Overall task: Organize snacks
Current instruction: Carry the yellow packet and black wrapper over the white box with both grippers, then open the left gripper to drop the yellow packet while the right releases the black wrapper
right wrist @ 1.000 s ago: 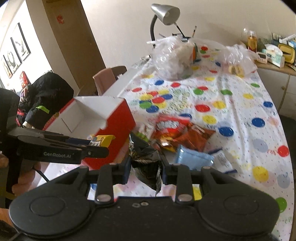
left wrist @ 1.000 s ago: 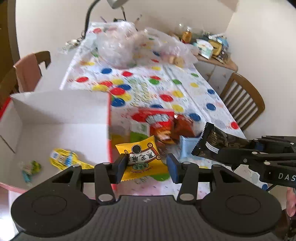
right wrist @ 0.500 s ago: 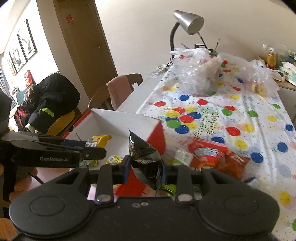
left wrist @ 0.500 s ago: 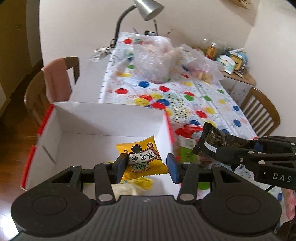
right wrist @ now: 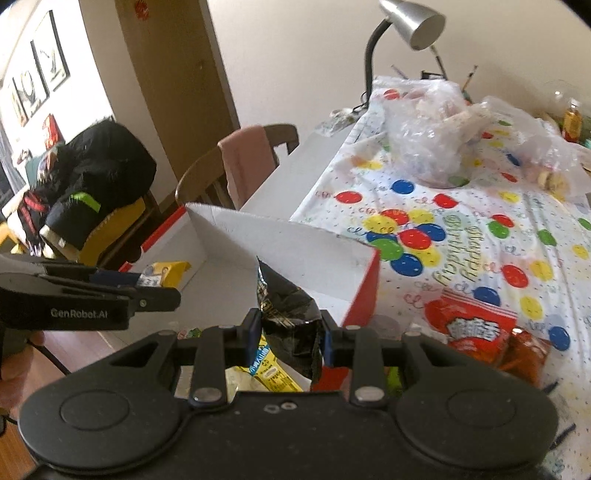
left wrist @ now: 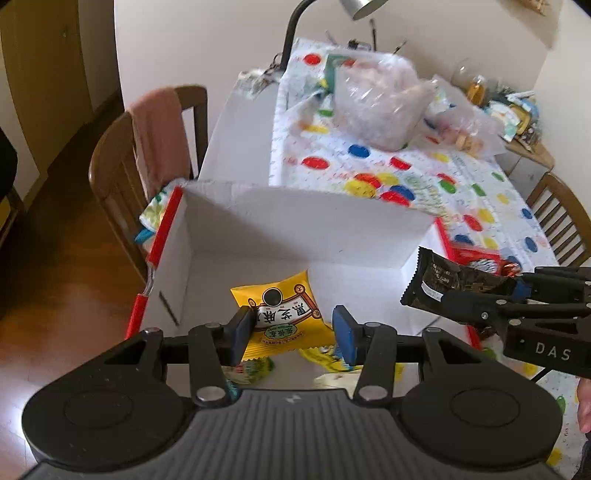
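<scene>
A yellow snack packet hangs pinched between the blue pads of the left gripper above the open white box with red outer walls, while the right gripper is pressed together on a crumpled black snack wrapper held just over the box's near right corner. Both packets are in the air, neither yet let go. Beneath them, on the box floor, a few sweets and small packets already lie, so the sorting looks partly done. More remains outside: a red snack bag and a darker orange-brown bag rest on the balloon-print tablecloth just beside the box's right wall. Farther back on the table sit two clear plastic bags of food and a grey desk lamp; whether those bags belong to the job cannot be told. A wooden chair draped with a pink cloth stands beyond the box's left side. By the look of things, both held packets need dropping in, then the bags on the cloth.
</scene>
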The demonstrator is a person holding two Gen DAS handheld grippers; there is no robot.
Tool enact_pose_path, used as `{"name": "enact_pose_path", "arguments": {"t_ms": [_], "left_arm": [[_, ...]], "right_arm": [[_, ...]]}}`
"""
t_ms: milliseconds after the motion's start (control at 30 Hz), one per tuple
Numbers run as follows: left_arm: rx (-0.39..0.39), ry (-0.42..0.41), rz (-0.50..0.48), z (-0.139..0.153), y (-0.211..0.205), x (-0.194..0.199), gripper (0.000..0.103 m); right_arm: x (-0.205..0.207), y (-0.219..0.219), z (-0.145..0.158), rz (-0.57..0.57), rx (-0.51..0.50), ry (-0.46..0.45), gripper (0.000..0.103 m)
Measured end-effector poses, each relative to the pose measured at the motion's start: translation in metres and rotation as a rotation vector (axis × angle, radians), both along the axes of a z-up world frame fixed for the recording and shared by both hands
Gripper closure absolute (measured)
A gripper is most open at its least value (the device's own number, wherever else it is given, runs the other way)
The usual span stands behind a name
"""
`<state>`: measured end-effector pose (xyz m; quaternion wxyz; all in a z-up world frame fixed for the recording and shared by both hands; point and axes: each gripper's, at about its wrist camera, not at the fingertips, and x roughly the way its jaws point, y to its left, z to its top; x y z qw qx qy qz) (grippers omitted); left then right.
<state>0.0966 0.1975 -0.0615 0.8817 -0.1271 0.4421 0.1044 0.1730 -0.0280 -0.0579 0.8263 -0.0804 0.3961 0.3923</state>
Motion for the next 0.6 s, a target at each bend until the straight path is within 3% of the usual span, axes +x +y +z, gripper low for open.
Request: {"name": "enact_pose_path", "arguments": {"t_ms": [300,600], "left_arm": [[0.02,0.102,-0.017,-0.032,0.023,0.013,0.056],[0.026,0.186,-0.077,-0.056,0.018,0.022,0.056]], "right_arm": [[0.009,0.052,-0.032,0.051,-0.085,0.039,0.073],[0.006,0.078,-0.06,0.108,-0.159,0.087,0.073]]}}
